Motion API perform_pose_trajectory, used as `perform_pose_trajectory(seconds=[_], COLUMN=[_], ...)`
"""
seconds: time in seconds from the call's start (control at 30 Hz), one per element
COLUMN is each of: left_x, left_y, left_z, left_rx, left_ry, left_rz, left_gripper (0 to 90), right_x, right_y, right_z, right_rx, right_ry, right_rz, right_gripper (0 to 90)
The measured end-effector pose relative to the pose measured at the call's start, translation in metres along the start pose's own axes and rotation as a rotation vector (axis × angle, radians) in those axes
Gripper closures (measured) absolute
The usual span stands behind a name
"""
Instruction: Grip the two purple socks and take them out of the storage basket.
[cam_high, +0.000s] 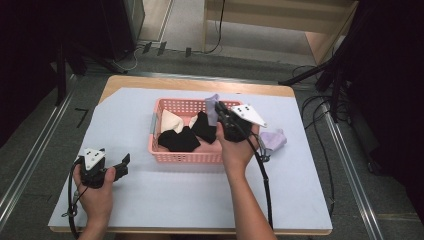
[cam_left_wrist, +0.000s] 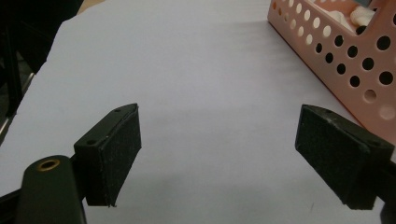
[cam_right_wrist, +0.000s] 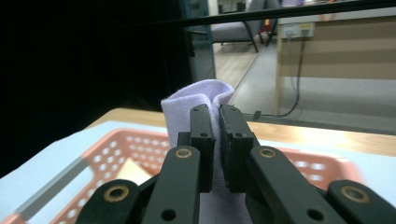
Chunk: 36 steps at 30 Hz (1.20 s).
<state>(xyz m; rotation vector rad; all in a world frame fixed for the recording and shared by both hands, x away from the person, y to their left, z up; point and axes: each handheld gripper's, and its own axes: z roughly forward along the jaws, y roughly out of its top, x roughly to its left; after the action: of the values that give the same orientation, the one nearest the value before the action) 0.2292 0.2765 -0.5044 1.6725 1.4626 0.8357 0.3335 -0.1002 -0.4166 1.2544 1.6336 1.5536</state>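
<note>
A pink perforated basket (cam_high: 185, 156) stands mid-table with black cloths (cam_high: 177, 140) and a cream one (cam_high: 171, 121) inside. My right gripper (cam_high: 218, 107) hovers over the basket's right back corner, shut on a lavender cloth (cam_high: 212, 106). In the right gripper view the jaws (cam_right_wrist: 217, 116) pinch that cloth (cam_right_wrist: 196, 98), which folds up above them, with the basket (cam_right_wrist: 116, 144) below. A second lavender cloth (cam_high: 274, 138) lies on the table just right of the basket. My left gripper (cam_high: 123, 166) rests low at the front left, open and with nothing in it (cam_left_wrist: 219, 154), the basket wall (cam_left_wrist: 345, 60) to its right.
A pale blue mat (cam_high: 175, 195) covers the wooden table (cam_high: 200, 84). Cables (cam_high: 265, 180) trail from the right gripper across the mat. Dark stands and floor cables surround the table; the mat in front of the left gripper (cam_left_wrist: 196, 70) is bare.
</note>
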Motion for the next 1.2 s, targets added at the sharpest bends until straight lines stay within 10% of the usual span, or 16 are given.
perform_pose_trajectory(seconds=[0.4,0.77,1.0,1.2], left_x=[-0.001,-0.001,-0.001,0.000], left_y=[0.000,0.000,0.000,0.000], left_z=[0.000,0.000,0.000,-0.001], left_rx=[-0.003,-0.003,-0.007,-0.009], left_ry=[0.007,0.010,0.008,-0.001], left_rz=[0.001,0.005,0.002,0.001], left_gripper=[15.5,15.5,15.5,15.4], right_x=[-0.077,-0.122,-0.138,-0.139], right_y=[0.006,-0.021,-0.030,-0.031], right_z=[-0.042,-0.059,-0.063,-0.080], right_rx=[-0.041,0.050,0.083,0.081], right_ry=[-0.175,-0.286,-0.283,-0.279], right_rz=[0.062,0.084,0.153,0.106], right_gripper=[85.2,84.3,60.8,44.4])
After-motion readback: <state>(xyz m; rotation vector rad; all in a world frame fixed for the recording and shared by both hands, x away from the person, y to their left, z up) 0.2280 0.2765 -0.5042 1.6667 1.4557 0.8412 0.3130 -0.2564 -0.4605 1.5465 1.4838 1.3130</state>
